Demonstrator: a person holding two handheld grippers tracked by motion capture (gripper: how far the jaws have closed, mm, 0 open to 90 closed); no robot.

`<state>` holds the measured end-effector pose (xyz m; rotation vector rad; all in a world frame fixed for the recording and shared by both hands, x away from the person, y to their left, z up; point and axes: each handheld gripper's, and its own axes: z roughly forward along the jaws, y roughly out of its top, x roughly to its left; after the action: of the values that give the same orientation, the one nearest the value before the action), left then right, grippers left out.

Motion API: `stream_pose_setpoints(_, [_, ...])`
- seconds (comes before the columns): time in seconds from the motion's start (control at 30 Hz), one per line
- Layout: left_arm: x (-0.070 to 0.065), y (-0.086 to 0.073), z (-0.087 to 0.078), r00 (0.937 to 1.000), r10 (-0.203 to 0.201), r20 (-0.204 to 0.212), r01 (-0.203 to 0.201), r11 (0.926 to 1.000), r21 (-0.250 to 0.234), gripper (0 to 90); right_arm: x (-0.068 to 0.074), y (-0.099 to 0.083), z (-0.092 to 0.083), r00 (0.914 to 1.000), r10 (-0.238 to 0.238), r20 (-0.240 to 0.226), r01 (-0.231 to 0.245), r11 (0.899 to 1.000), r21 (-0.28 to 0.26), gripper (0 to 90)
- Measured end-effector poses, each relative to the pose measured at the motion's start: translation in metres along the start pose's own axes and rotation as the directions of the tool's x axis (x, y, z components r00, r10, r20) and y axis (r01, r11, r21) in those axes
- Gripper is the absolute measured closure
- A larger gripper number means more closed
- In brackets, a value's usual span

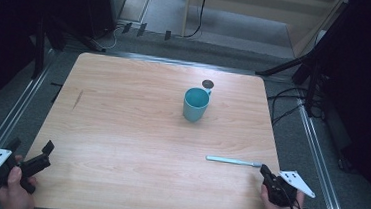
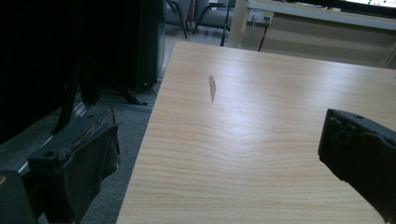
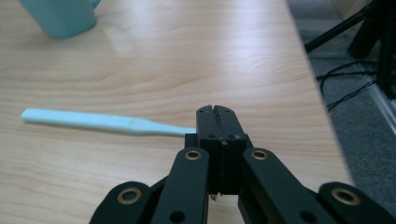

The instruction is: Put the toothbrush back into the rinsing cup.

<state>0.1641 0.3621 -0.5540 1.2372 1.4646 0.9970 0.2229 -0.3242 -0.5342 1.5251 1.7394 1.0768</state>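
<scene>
Your right gripper [image 3: 218,112], its 2 jaws clenched together, is sitting at the end of the pale blue plastic toothbrush [image 3: 105,122] (grip unclear) lying well short of the teal ceramic mug [image 1: 195,104]; your left gripper [image 1: 31,158] is hanging released, so you are lifting level
</scene>
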Motion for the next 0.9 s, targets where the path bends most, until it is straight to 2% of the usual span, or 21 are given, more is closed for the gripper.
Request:
stream_pose_setpoints(0.07, [0.000,0.000,0.000,1.0000,-0.003,0.003,0.003,1.0000,-0.001,0.0,0.007,0.000,0.006,0.9998,-0.009,-0.019,0.009,0.999,0.037,90.0])
stream_pose_setpoints(0.1, [0.000,0.000,0.000,1.0000,-0.006,0.005,0.006,1.0000,-0.004,0.0,0.014,0.000,0.013,0.9995,-0.017,-0.028,0.019,0.997,0.073,90.0])
stream_pose_setpoints(0.13, [0.000,0.000,0.000,1.0000,-0.006,0.005,0.006,1.0000,-0.004,0.0,0.014,0.000,0.013,0.9995,-0.017,-0.028,0.019,0.997,0.073,90.0])
stream_pose_setpoints(0.17, [0.000,0.000,0.000,1.0000,-0.007,0.006,0.007,1.0000,-0.004,0.0,0.020,0.000,0.020,0.9991,-0.033,-0.027,0.036,0.994,0.102,90.0])
stream_pose_setpoints(0.37, [0.002,0.000,0.000,0.9998,-0.017,0.009,0.017,0.9998,-0.005,0.0,0.027,0.004,0.037,0.9986,-0.051,-0.010,0.052,0.985,0.164,90.0])
stream_pose_setpoints(0.4, [0.002,0.000,0.000,0.9998,-0.020,0.008,0.020,0.9998,-0.008,0.0,0.027,0.008,0.043,0.9992,-0.040,-0.001,0.039,0.983,0.177,90.0])
stream_pose_setpoints(0.67, [0.003,0.000,0.001,0.9998,-0.020,0.009,0.020,0.9998,-0.006,0.0,0.027,0.024,0.064,0.9980,-0.062,0.010,0.058,0.978,0.201,90.0])
stream_pose_setpoints(0.73, [0.003,0.000,0.000,0.9998,-0.019,0.011,0.019,0.9998,-0.006,0.0,0.029,0.032,0.076,0.9974,-0.070,0.016,0.066,0.979,0.194,90.0])
stream_pose_setpoints(0.8, [0.003,0.000,0.000,0.9997,-0.020,0.011,0.020,0.9998,-0.006,0.0,0.030,0.034,0.081,0.9972,-0.073,0.015,0.069,0.978,0.195,90.0])
stream_pose_setpoints(0.83, [0.003,0.000,0.000,0.9997,-0.021,0.012,0.021,0.9998,-0.007,0.0,0.032,0.040,0.091,0.9972,-0.073,0.017,0.068,0.978,0.198,90.0])
stream_pose_setpoints(0.87, [0.003,0.000,0.000,0.9997,-0.021,0.012,0.021,0.9998,-0.007,0.0,0.032,0.040,0.091,0.9972,-0.073,0.017,0.068,0.978,0.198,90.0])
stream_pose_setpoints(0.9, [0.003,0.000,0.000,0.9997,-0.022,0.013,0.022,0.9997,-0.008,0.0,0.034,0.046,0.100,0.9965,-0.081,0.018,0.076,0.976,0.203,90.0])
